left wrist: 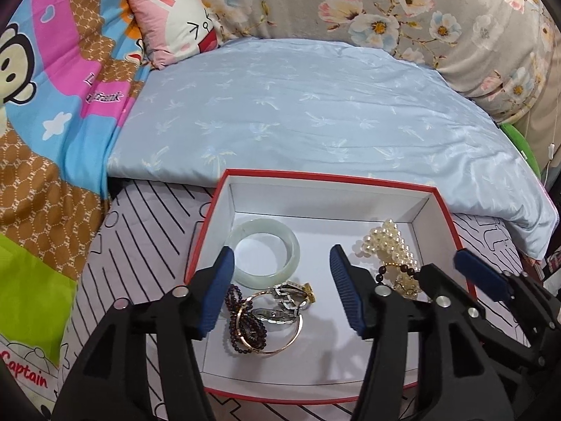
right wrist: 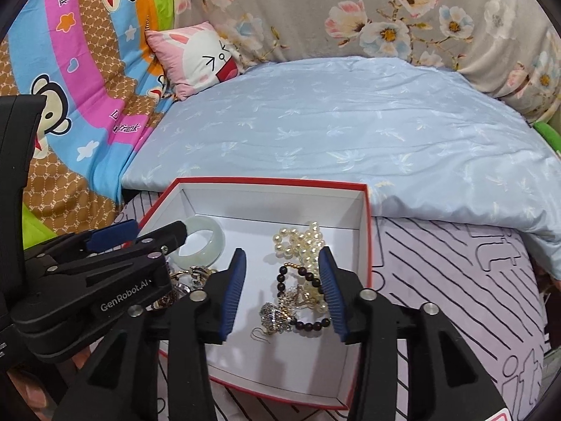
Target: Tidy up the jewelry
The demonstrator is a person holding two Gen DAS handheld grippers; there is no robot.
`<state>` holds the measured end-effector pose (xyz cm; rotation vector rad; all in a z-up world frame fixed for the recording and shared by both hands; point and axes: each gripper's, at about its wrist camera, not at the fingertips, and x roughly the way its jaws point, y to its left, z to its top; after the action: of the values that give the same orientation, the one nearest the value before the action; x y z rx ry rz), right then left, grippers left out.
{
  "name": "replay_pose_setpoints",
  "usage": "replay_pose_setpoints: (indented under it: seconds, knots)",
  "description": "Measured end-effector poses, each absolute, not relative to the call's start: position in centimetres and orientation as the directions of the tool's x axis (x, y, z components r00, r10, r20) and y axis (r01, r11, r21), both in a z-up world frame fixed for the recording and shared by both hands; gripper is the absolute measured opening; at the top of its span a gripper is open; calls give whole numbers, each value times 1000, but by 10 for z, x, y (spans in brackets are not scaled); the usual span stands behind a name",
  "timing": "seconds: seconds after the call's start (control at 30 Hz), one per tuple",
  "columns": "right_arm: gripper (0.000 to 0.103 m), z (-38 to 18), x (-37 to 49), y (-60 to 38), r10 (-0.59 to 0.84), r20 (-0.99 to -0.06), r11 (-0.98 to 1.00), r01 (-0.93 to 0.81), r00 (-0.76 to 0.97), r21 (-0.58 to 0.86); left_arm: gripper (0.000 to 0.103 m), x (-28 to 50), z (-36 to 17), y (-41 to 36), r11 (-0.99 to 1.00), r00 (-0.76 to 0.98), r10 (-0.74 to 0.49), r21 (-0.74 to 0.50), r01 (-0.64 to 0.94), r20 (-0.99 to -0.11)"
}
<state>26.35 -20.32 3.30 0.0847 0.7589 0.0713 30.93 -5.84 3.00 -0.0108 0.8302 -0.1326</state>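
Note:
A red-edged white box (left wrist: 329, 177) (right wrist: 266, 180) holds the jewelry. In the left wrist view, a pale jade bangle (left wrist: 292, 245), a gold ring bangle (left wrist: 298, 331), a dark red bead strand (left wrist: 233, 329) and a silver watch band (left wrist: 291, 294) lie on its left side. My left gripper (left wrist: 280, 263) is open above them. In the right wrist view, a pearl bracelet (right wrist: 298, 238), a dark bead bracelet (right wrist: 280, 277) and a sparkly earring (right wrist: 275, 317) lie between the fingers of my open right gripper (right wrist: 282, 265). The right gripper (left wrist: 438, 263) also shows in the left view.
The box sits on a lilac sheet (right wrist: 438, 273) with black lines. A folded light blue quilt (left wrist: 298, 112) lies behind it. A pink rabbit pillow (left wrist: 175, 21) and a cartoon monkey blanket (left wrist: 52, 105) are at the left, a floral cover (left wrist: 420, 10) at the back.

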Motion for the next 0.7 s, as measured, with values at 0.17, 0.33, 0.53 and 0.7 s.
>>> replay_pose_setpoints:
  seconds: [0.17,0.33,0.53,0.7]
  knots:
    - [57,40,243,-203,51,-671,997,6,740,83,56,295,35,-56,993,670,-112,-57,104,-734]
    - [62,42,217,-199,-12,-667,997,55,745,44,56,271,40,-56,996,688,-70,-12,89,-722]
    - [69,41,184,-201,-44,-666,993,106,744,54,70,239,41,-52,999,698,-31,5,49,-715]
    - [70,39,160,-203,-47,-674,987,140,737,84,74,215,39,-50,999,689,-30,-9,34,-724]
